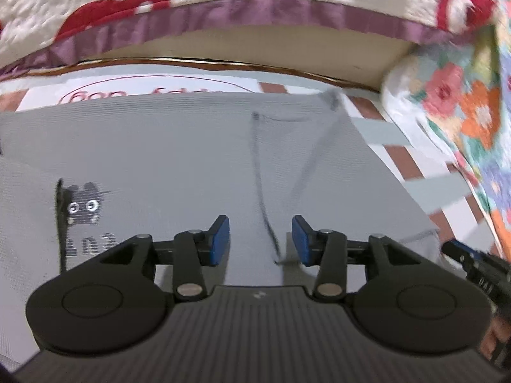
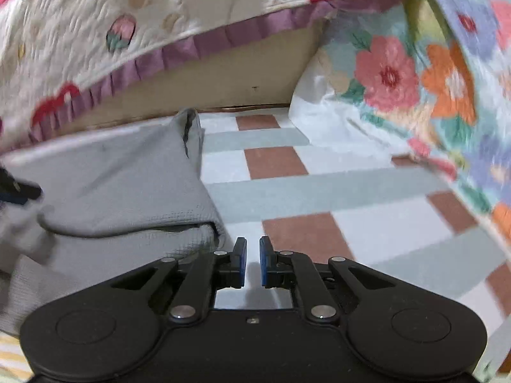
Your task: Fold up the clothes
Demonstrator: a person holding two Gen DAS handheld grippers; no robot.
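A grey waffle-knit garment with a small dark cartoon print (image 1: 179,159) lies spread on a mat checked in white, pale grey and brick red (image 2: 319,188), beside a bed draped in a cream quilt with a purple ruffle (image 2: 95,32) and a floral blanket (image 2: 415,79). In the right wrist view one layer of the garment lies doubled over another, its folded edge running toward the camera — so at least one fold is in place, though how many remain I cannot judge.

The left tool (image 1: 261,239) hovers over the cloth with its blue pads spread apart, holding nothing; a dark seam runs between them, likely the line it is aiming along. The right tool (image 2: 252,261) sits just off the garment's edge over bare mat, pads nearly together with a narrow gap and nothing between them — seemingly placed to catch that edge.
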